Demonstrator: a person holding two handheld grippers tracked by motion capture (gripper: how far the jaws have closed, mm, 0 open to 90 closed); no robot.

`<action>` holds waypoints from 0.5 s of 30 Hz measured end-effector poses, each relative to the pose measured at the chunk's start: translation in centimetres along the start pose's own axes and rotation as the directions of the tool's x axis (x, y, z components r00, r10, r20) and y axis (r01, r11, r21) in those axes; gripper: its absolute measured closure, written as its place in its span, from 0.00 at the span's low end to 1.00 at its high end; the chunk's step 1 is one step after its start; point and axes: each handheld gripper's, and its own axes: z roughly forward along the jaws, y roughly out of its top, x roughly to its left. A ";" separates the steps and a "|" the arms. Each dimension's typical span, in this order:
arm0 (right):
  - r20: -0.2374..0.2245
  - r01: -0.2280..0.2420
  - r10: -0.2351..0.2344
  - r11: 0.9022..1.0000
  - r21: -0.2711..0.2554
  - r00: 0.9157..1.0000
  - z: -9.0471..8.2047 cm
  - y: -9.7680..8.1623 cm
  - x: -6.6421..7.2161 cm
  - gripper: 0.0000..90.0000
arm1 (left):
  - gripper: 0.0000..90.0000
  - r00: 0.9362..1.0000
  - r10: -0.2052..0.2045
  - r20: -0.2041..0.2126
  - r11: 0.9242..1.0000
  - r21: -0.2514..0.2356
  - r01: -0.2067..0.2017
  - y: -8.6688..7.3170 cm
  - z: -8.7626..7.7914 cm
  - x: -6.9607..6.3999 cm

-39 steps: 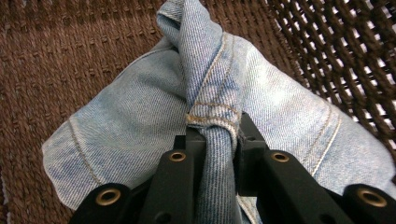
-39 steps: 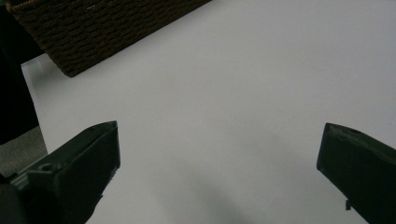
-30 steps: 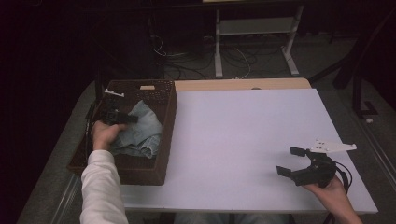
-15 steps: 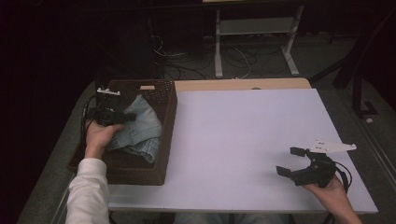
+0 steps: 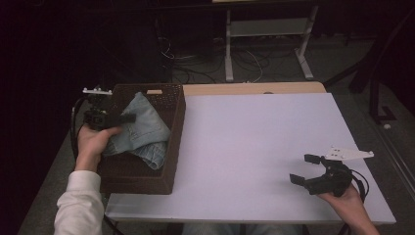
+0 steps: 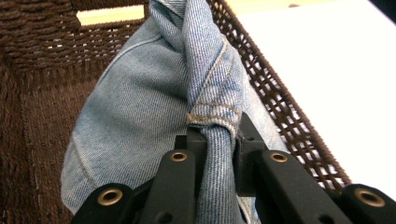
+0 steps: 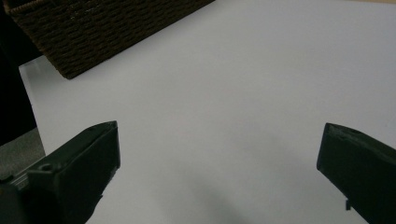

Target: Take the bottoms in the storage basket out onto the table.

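No legible text anywhere.

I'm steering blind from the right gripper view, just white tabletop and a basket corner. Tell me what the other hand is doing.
Observer: The left tool is clamped on a bunched fold of the denim garment, at a stitched seam.
Operator: Say where that garment sits.
Observer: Mostly inside the brown wicker basket, with its gripped end pulled up toward the basket's left rim.
Operator: Describe my own tool from above.
Observer: The right tool is over the white table near its front right corner, jaws wide apart, nothing between them.
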 end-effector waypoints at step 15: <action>-0.004 -0.003 0.003 1.000 -0.001 1.000 0.1 0.0 0.1 0.00 | 0.89 1.000 0.008 0.004 0.999 -0.031 -0.008 1.8 -2.8 -1.0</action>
